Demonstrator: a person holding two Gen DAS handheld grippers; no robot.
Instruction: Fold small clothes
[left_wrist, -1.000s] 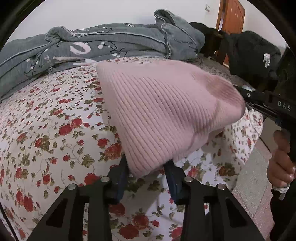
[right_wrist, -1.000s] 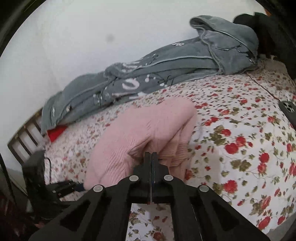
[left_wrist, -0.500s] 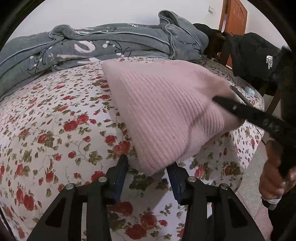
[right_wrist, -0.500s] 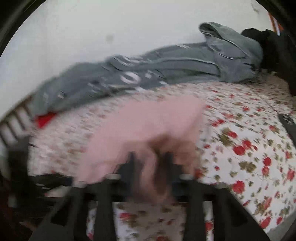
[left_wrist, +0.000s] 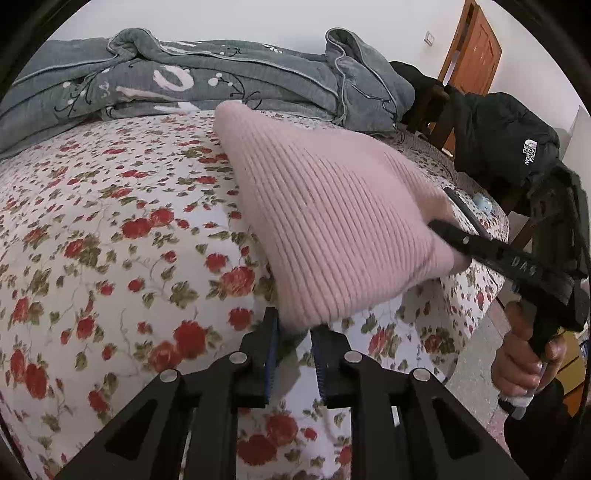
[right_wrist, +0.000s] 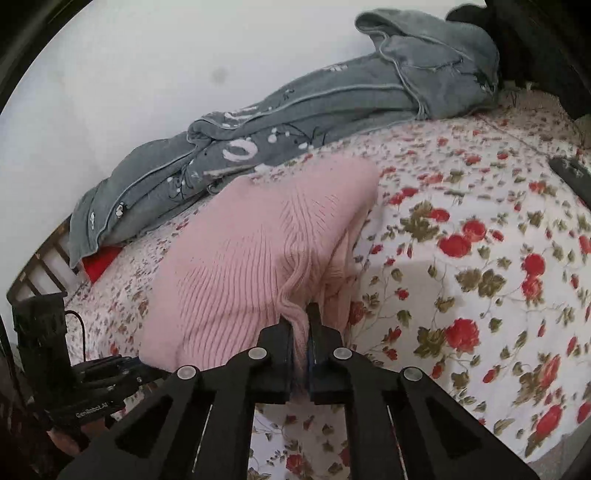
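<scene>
A pink ribbed knit garment (left_wrist: 332, 221) lies folded on the floral bedsheet (left_wrist: 110, 258). My left gripper (left_wrist: 293, 328) has its jaws narrowed around the garment's near corner, which sits between the fingertips. In the right wrist view the same pink garment (right_wrist: 251, 258) lies ahead, and my right gripper (right_wrist: 300, 314) is shut on a bunched fold of its near edge. The right gripper also shows in the left wrist view (left_wrist: 436, 225), at the garment's right corner.
A grey quilt (left_wrist: 184, 85) lies along the wall at the back of the bed. A black jacket (left_wrist: 509, 144) hangs over a chair at the right. A dark phone (right_wrist: 570, 177) lies on the sheet at the right. A wooden door (left_wrist: 472, 55) stands behind.
The right gripper opened for a moment, then shut again on the garment's edge. The left gripper's jaws have closed in around the near corner. The garment has settled lower on the bed.
</scene>
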